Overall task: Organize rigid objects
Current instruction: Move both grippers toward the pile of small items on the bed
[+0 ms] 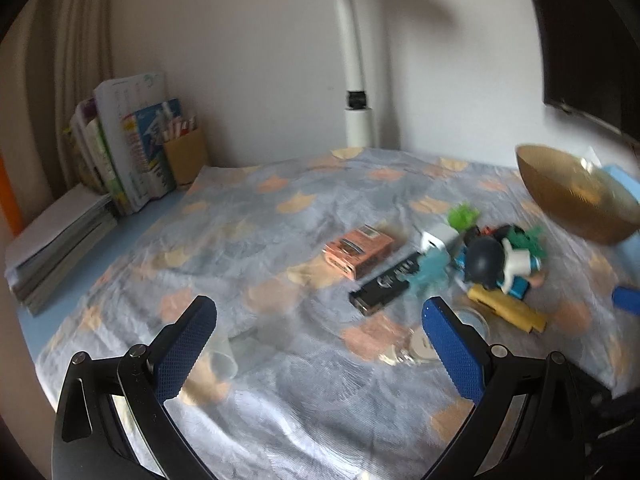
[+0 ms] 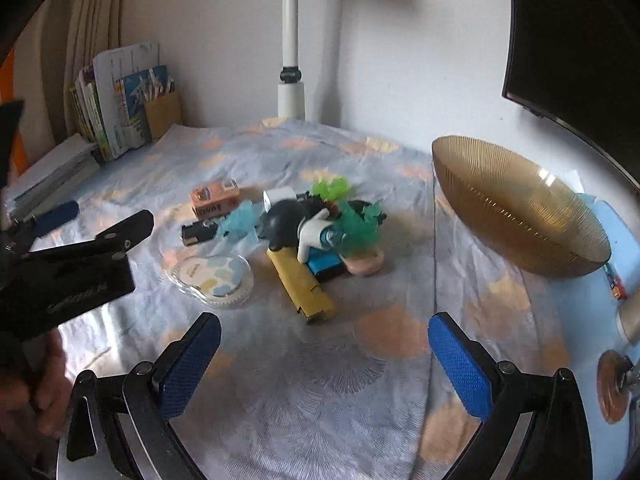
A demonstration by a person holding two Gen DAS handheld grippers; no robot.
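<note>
A pile of small objects lies mid-table: an orange box [image 1: 359,252] [image 2: 215,199], a black box [image 1: 384,284] [image 2: 199,232], a white charger [image 1: 438,239], a dark-haired toy figure [image 1: 500,266] [image 2: 298,222], a yellow box [image 1: 508,309] [image 2: 302,280], green plastic plants [image 2: 358,226] and a clear round case [image 2: 214,276]. A gold bowl [image 1: 580,200] [image 2: 516,208] stands at the right. My left gripper [image 1: 320,316] is open and empty above the cloth, left of the pile. My right gripper [image 2: 324,332] is open and empty, just in front of the yellow box.
Books and a brown pen holder [image 1: 186,156] [image 2: 162,114] stand at the back left, with flat papers [image 1: 56,240] beside them. A white lamp post [image 1: 356,80] [image 2: 291,60] rises at the back. A dark monitor [image 2: 572,40] hangs at the right. The left gripper shows in the right wrist view [image 2: 72,264].
</note>
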